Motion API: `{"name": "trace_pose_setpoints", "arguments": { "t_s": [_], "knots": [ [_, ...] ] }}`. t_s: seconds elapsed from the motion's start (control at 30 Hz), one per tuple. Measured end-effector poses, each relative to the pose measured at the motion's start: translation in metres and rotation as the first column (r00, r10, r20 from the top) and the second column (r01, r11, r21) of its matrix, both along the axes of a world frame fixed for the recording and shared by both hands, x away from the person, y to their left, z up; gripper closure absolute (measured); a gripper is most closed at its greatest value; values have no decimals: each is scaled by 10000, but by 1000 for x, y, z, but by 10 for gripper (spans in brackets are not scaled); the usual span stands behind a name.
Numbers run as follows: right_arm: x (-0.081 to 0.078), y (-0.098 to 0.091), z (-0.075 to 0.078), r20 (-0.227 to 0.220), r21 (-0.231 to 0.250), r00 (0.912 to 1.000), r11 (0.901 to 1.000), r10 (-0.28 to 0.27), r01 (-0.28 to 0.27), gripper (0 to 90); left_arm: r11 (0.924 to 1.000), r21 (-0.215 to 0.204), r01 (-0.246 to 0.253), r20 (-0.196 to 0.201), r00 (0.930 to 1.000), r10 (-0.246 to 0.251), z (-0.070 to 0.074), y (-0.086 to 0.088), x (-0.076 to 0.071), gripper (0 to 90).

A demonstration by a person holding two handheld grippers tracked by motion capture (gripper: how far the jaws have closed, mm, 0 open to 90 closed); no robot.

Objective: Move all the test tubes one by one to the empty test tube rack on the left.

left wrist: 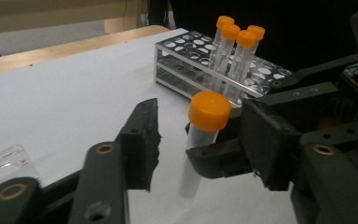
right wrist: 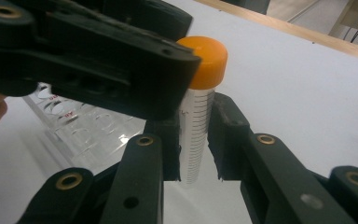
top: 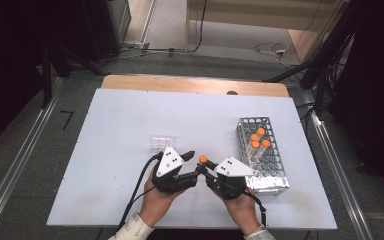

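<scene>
Tube with orange cap: lower centre of frame, upright, clamped in right gripper | left gripper: jaws apart around its cap, not pressing | metal rack: right, four orange-capped tubes | clear tray: centre.

orange-capped tube upright between left gripper jaws, held by right gripper, rack behind

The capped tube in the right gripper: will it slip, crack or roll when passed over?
The tube looks like smooth clear plastic, so it could slip in the right gripper. It seems empty, so probably light. The orange cap is wider than the round body; laid down, it would likely roll in a curve.
</scene>
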State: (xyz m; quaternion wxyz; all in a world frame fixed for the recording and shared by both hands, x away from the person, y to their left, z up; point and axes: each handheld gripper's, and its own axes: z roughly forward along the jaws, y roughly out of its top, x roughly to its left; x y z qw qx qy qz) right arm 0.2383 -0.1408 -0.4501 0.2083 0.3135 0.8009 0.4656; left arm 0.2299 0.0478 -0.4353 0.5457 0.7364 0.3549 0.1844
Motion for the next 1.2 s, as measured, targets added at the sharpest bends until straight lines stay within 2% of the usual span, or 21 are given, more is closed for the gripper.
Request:
{"name": "trace_pose_setpoints", "arguments": {
  "t_s": [0.33, 0.6, 0.7, 0.8, 0.9, 1.03, 1.07, 1.2],
  "knots": [
    [-2, 0, 2, -24, 76, 10000, 9999, 88, -88, 724, 9992, -169, 366, -133, 9992, -369, 0, -2, 5, 685],
    [-1, -2, 3, -27, 235, 9999, 9996, 145, -144, 708, 9988, -110, 476, -72, 9988, -477, 3, -2, 5, 701],
    [0, -3, 3, -244, 324, 9996, 9993, 172, -164, 514, 9988, -51, 481, -91, 9988, -482, 7, -1, 6, 702],
    [0, -4, 4, -240, 362, 9996, 9993, 141, -133, 371, 9991, -41, 414, 60, 9991, -414, 12, 0, 6, 703],
    [1, -4, 3, -285, 324, 9996, 9994, -91, 100, 271, 9996, -116, 249, 164, 9996, -247, 17, 5, 8, 703],
    [3, -7, 2, -451, 356, 9984, 9987, -355, 371, 216, 9996, -293, 14, 228, 9997, -8, 23, 13, 11, 704],
    [3, -8, 2, -469, 361, 9982, 9986, -374, 391, 209, 9990, -411, -176, 260, 9995, 187, 27, 20, 14, 704],
    [4, -9, 2, -484, 402, 9979, 9982, -430, 450, 205, 9976, -560, -402, 391, 9983, 425, 32, 30, 17, 704]
  ]
}}
